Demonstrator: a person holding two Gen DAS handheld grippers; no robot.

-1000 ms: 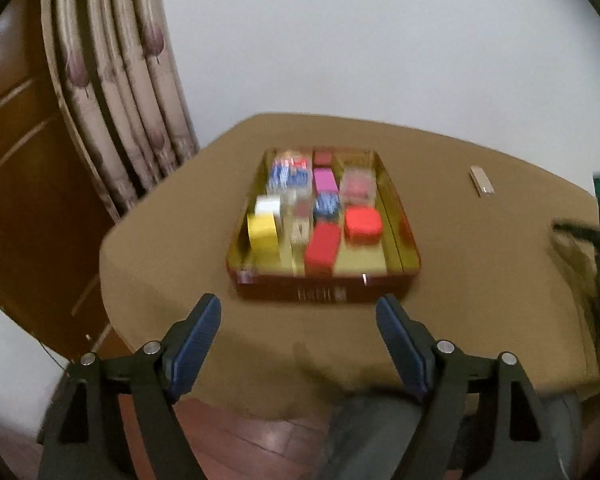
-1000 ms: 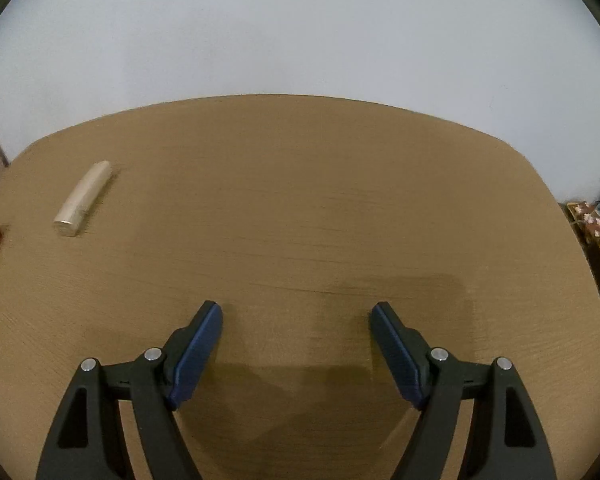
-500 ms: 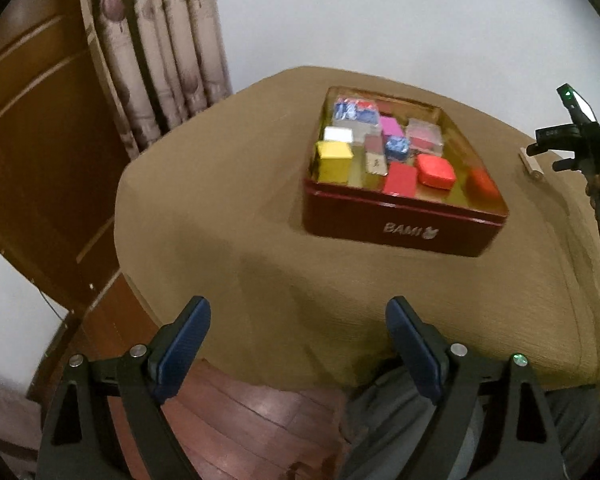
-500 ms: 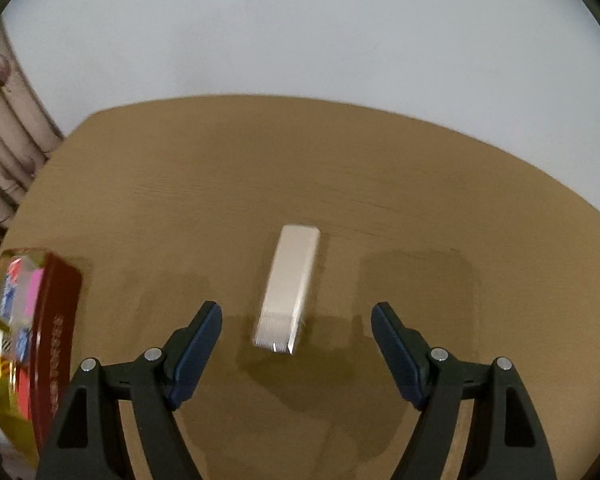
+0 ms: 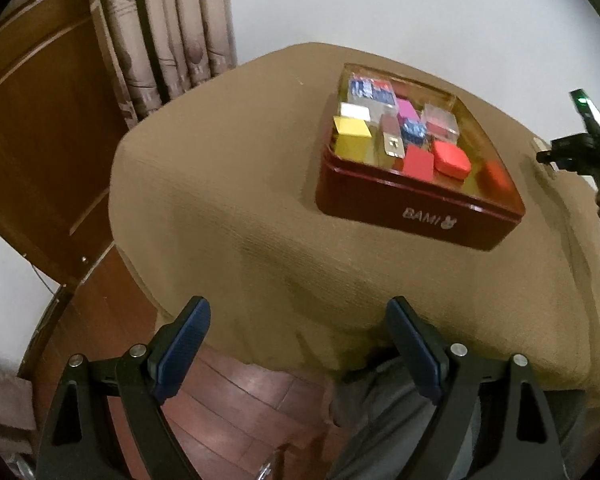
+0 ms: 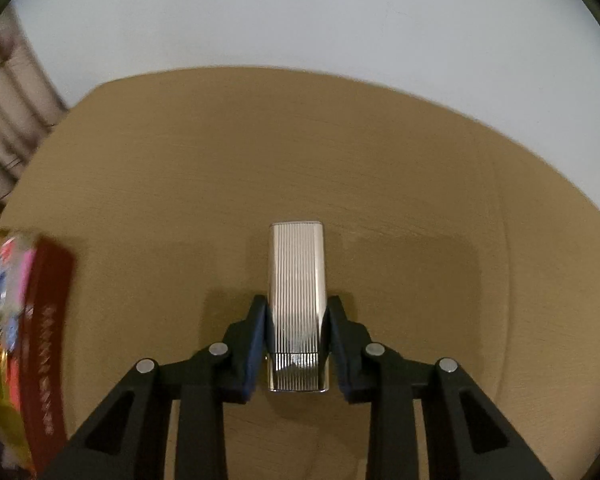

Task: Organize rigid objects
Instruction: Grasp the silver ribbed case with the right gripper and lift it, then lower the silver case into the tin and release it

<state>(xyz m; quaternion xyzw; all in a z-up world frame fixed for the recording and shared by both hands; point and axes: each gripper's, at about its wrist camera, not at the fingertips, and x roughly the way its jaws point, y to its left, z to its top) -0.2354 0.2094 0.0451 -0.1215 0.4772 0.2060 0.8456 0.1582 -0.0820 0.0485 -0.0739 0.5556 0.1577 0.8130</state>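
We see the ribbed silver case (image 6: 297, 292) lying flat on the tan tablecloth (image 6: 380, 184), to the right of the red tin (image 6: 46, 344) and well apart from it. The right gripper (image 6: 296, 322) has closed on the case: both blue pads press its long sides near the end closest to the camera, while the far end sticks out beyond the fingertips.

The red tin, marked BAMI on its front wall (image 5: 420, 208), sits on the same cloth and holds the small things packed side by side: a yellow box (image 5: 352, 138) at its near left corner, a white box (image 5: 355, 111) just behind that, a red box (image 5: 418, 162) and a red rounded case (image 5: 452, 158) along the front, a pink box (image 5: 407, 111), and a clear plastic box (image 5: 442, 124) toward the back right.

In front of the tin, well short of it, the left gripper (image 5: 298, 344) hovers over the near edge of the table, its jaws spread wide with nothing between them. Left of the tin hangs a patterned curtain (image 5: 168, 32), with a wooden door (image 5: 32, 128) beyond it.
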